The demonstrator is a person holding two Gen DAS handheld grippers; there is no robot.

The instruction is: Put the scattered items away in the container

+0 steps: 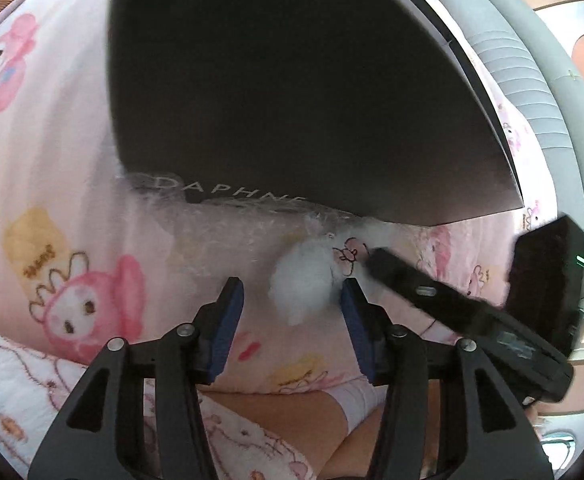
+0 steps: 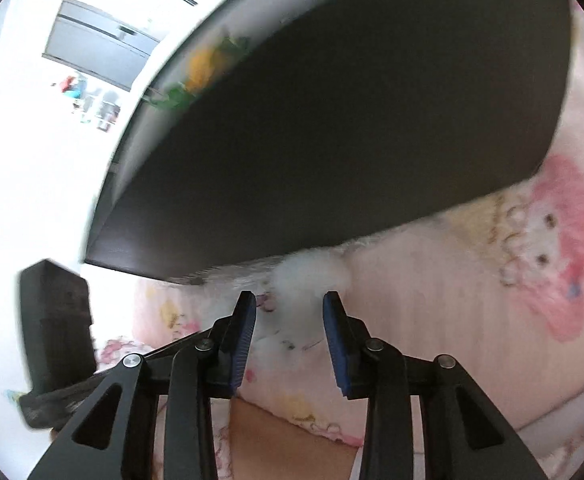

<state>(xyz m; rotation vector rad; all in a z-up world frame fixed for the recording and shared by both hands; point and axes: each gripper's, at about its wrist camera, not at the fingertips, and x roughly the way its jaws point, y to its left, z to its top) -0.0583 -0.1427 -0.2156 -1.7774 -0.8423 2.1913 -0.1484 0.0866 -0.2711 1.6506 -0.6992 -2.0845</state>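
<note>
A dark box [image 1: 292,100] lettered DAPHNE lies on a pink cartoon-print blanket [image 1: 51,160] and fills the upper half of both views. At its near edge sits a white fluffy ball [image 1: 304,276]. My left gripper [image 1: 292,286] stands open around the ball, which rests close to the right pad. From the right, a finger [image 1: 412,288] of my right gripper reaches to the ball's edge. In the right wrist view the box [image 2: 352,140] looms over the fluffy ball [image 2: 308,276], just past my right gripper [image 2: 289,298]. Its jaws are apart, and white fluff reaches between them.
Crinkled clear plastic [image 1: 219,224] sticks out from under the box's near edge. Grey padded furniture [image 1: 532,100] borders the blanket on the right. A person's bare leg [image 1: 292,412] lies below the grippers. Something yellow and green [image 2: 203,68], blurred, shows at the box's far rim.
</note>
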